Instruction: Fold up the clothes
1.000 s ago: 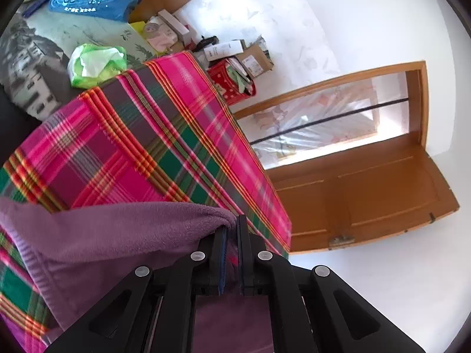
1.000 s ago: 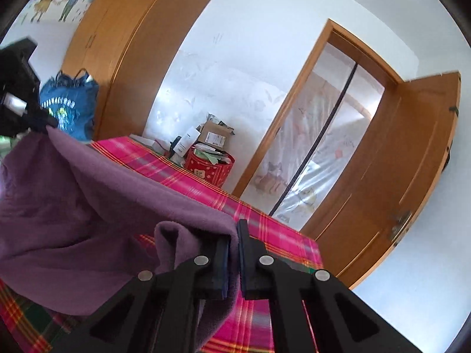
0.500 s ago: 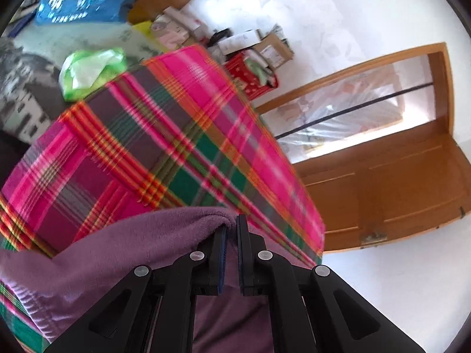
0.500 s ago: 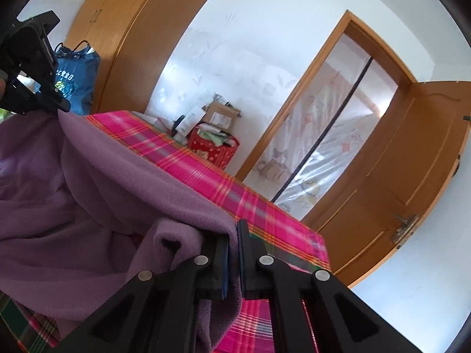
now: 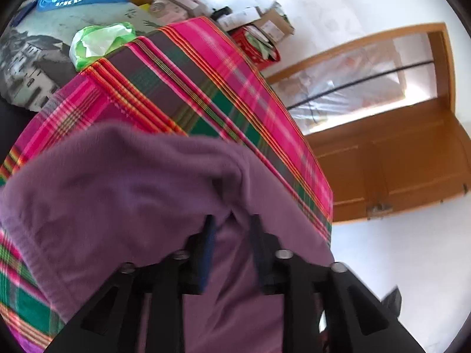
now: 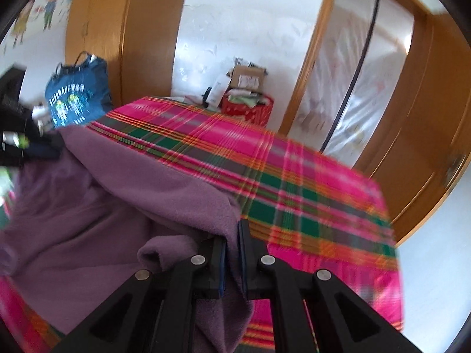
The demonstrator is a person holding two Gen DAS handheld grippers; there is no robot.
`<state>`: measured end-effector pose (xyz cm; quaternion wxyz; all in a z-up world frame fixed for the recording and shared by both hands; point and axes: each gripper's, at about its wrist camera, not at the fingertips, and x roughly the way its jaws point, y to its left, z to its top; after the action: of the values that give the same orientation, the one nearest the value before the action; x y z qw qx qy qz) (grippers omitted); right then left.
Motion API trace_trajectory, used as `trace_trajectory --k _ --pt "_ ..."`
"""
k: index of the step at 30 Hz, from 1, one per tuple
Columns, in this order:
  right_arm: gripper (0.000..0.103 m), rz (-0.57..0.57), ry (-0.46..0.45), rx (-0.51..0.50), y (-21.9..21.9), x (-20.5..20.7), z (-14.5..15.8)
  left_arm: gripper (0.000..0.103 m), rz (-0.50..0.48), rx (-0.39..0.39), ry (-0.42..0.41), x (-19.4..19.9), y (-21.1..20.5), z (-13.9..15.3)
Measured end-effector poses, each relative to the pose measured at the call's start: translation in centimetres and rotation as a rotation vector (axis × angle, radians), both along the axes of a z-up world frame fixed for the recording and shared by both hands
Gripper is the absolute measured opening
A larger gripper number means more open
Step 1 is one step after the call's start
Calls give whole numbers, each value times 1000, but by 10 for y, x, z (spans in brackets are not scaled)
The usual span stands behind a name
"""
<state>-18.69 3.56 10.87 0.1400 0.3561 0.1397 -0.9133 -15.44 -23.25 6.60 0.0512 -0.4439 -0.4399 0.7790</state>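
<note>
Purple fleece garment (image 5: 123, 194) lies folded over on the plaid-covered bed (image 5: 188, 88), the left gripper (image 5: 231, 229) opening with its pads already clear of the cloth, the right gripper (image 6: 232, 235) parting yet still pinching its corner; judged best released low, edges aligned.

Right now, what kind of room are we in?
Probably a bedroom at home: a bed-like surface under a pink plaid cloth, a tall wooden wardrobe, cartoon children stickers on the wall and a purple fleece garment being folded.
</note>
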Motion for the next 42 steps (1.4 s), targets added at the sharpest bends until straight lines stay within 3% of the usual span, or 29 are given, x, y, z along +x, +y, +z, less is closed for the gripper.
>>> trace_trajectory --k 5,7,12,18,23,25,30,34,40,42 --pt "12 -36 -142 -167 27 2 -5 35 -77 -63 53 27 28 11" --pt "15 -56 -202 -238 40 3 -8 45 -136 -112 70 39 46 14" --pt "21 -97 -272 -354 65 12 -12 46 -273 -148 87 56 84 13" --pt "26 -137 -282 -436 91 32 -16 46 -325 -163 73 70 109 4" --pt "27 -144 -269 -512 112 58 -21 52 -366 -274 109 85 134 3" --pt "29 -141 -282 -559 118 67 -27 52 -397 -285 125 89 145 1" --pt "42 -85 -307 -698 124 96 -45 54 -439 -358 135 99 163 -4" --pt "46 -30 -330 -715 113 105 -53 54 -461 -466 153 108 179 -4" --pt "49 0 -320 -613 85 99 -55 54 -473 -658 174 115 198 -7" --pt "37 -3 -318 -602 79 99 -57 54 -450 -696 149 111 199 -11"
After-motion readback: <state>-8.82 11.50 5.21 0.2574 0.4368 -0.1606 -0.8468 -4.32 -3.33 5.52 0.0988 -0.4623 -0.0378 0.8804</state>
